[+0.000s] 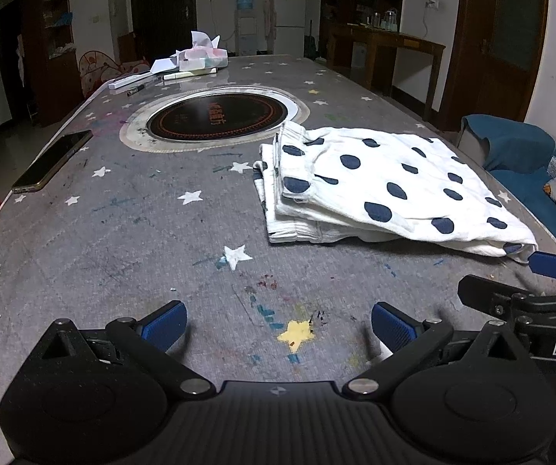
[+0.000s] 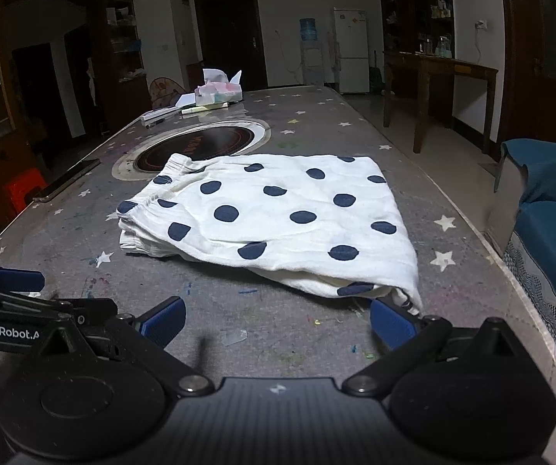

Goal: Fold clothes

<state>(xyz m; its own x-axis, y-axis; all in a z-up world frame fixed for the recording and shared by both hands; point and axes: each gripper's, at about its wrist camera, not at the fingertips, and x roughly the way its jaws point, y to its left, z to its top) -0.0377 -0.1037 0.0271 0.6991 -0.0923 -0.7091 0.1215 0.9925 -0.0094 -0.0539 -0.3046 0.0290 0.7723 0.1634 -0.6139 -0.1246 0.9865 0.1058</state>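
Lying folded, soft dotted garment [image 2: 278, 217] possibly touches right gripper [image 2: 278, 323].

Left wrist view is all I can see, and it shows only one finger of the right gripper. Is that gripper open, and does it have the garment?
Observer: The right gripper is open, and only bare table shows between its fingers.
Operator: How near is it to the garment?
Observer: Its right finger sits at the near right corner of the garment. I cannot tell whether they touch.
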